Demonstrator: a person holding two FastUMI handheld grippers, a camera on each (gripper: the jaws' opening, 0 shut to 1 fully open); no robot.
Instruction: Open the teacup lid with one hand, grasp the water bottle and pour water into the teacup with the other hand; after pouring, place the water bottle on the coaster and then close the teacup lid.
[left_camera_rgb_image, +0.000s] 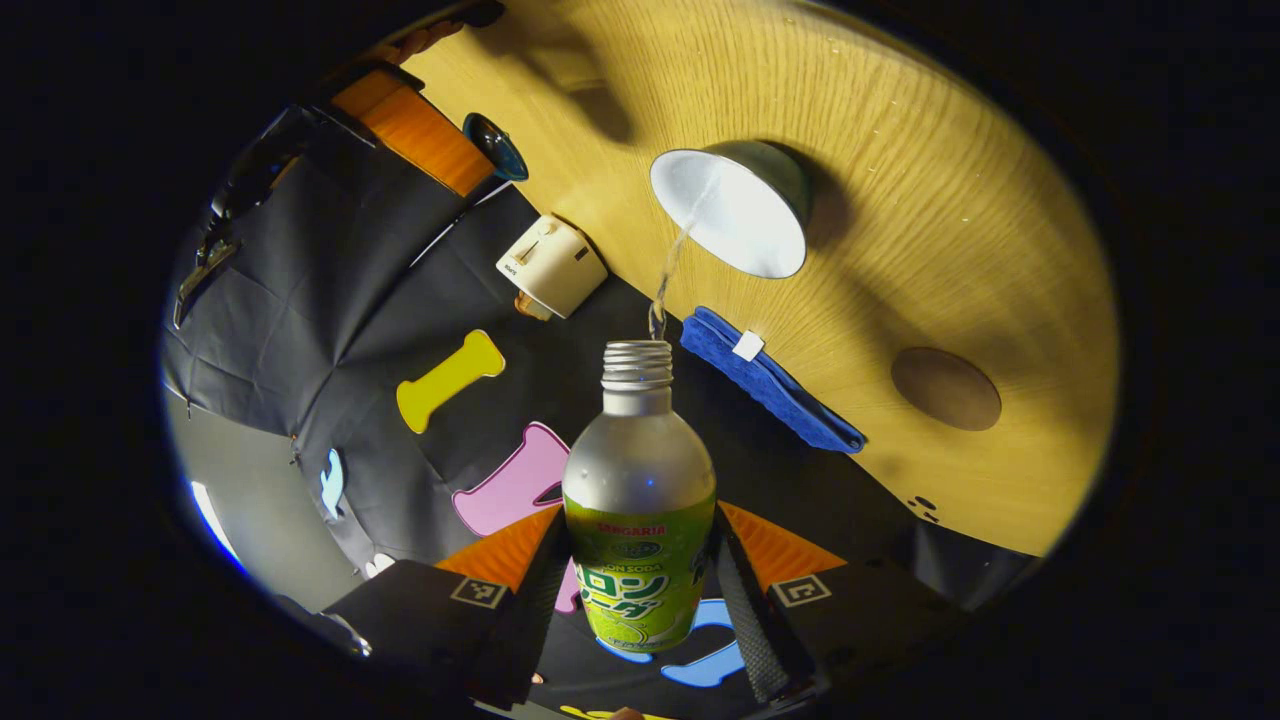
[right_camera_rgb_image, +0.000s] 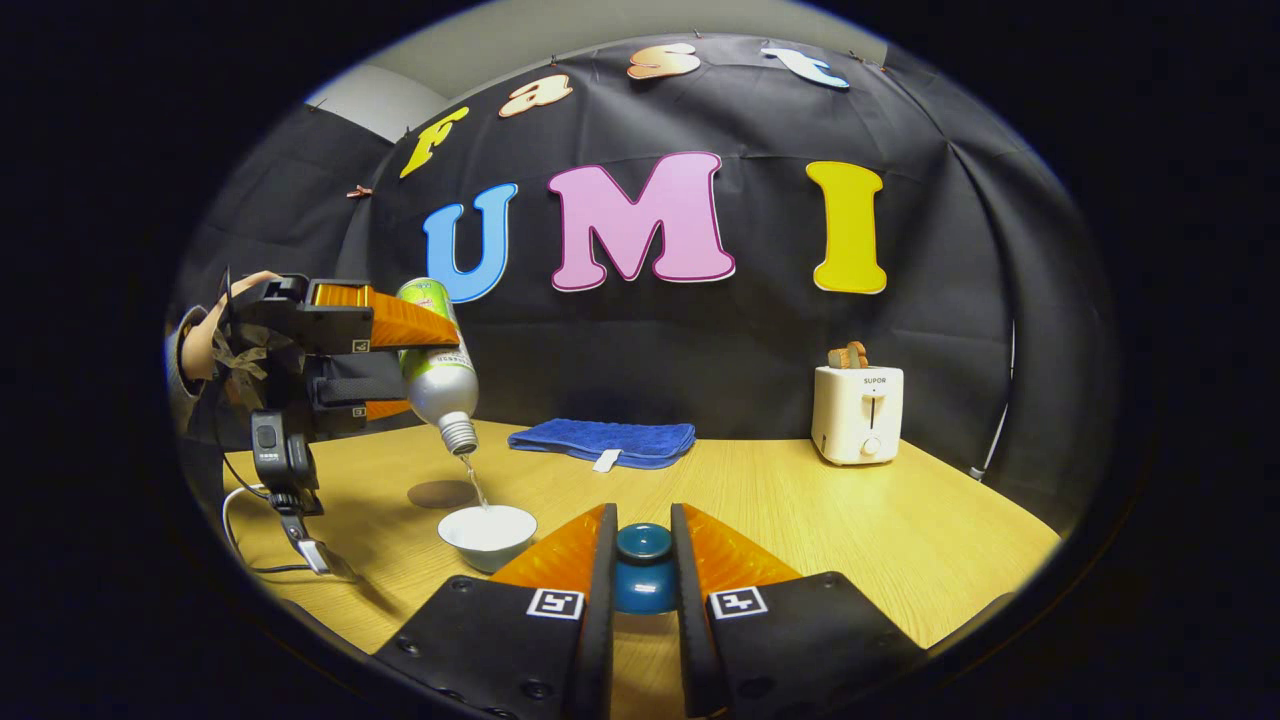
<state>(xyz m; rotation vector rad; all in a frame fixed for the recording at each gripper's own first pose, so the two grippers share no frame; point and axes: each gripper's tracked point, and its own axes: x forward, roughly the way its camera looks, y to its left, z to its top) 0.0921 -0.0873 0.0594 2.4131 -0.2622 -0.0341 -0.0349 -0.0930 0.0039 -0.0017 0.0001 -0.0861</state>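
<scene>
- Left claw (left_camera_rgb_image: 640, 600) gripped the water bottle (left_camera_rgb_image: 640, 500), neck tilted down toward the teacup (right_camera_rgb_image: 488, 533) at 12 o'clock.
- Right claw (right_camera_rgb_image: 640, 570) clamped the teacup lid (right_camera_rgb_image: 642, 565) above the surface (right_camera_rgb_image: 850, 520).
- Toaster (right_camera_rgb_image: 857, 414) bore writing, too small to make out.

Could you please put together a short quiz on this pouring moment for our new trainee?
1. True or false: the water bottle held by the left tool is tilted mouth-down, with a thin stream running into the white teacup.
2. What does the right tool hold between its fingers?
A. the blue towel
B. the blue teacup lid
C. the toaster
3. Fill in: the round brown ___ on the table, where the bottle goes after pouring, has nothing on it.

Key:
1. True.
2. B, the teacup lid; the towel lies folded on the table and the toaster stands near the wall.
3. coaster.
</scene>
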